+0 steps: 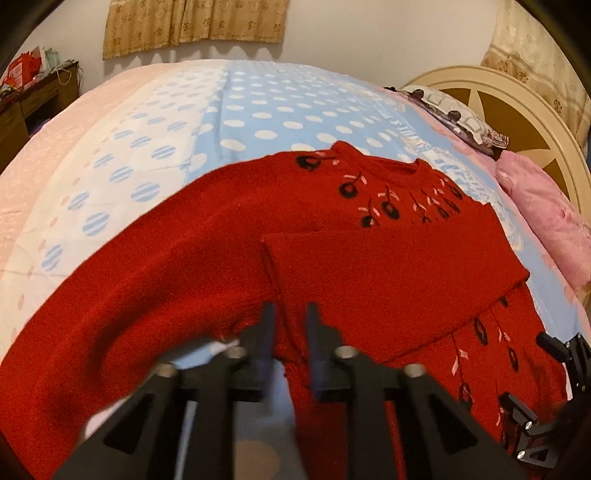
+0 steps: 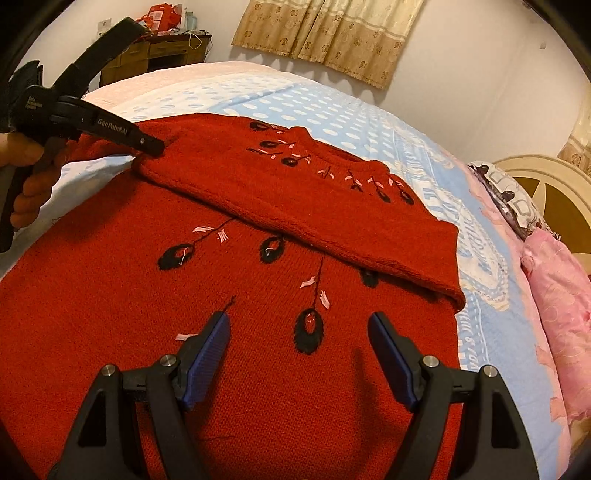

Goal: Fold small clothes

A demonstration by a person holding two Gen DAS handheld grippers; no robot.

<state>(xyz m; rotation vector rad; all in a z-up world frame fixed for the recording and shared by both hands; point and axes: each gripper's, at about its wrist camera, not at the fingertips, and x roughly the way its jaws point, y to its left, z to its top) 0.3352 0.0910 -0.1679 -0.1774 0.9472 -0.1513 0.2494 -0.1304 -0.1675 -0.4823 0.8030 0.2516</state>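
Red knit filled both views: a sweater [image 2: 258, 295] with black and pink embroidered sprigs was spread across the bed [image 1: 258, 110], on a blue-and-white polka-dot cover. 1 sleeve [image 2: 295, 206] was seen folded across the chest, lying diagonally from the left edge of the garment toward the right shoulder. At the cuff end of that sleeve, the left hand-held gripper [image 1: 290, 321] was clamped down, its 2 fingers drawn close together with red wool pinched between them; in the right wrist view the same tool [image 2: 157, 147] was seen with its tip pressed into the fabric at the fold's corner, gripped by the person's left hand [image 2: 27, 173]. The right hand-held gripper [image 2: 299, 336] was held over the lower body of the sweater, jaws spread wide, blue pads [image 2: 210, 347] facing each other with nothing between them; whether the tips touched the knit could not be told. A pink pillow [image 2: 554, 314] was seen at the head of the bed, beside a cream headboard [image 1: 517, 107]. Curtains [image 2: 332, 26] were hung on the far wall.
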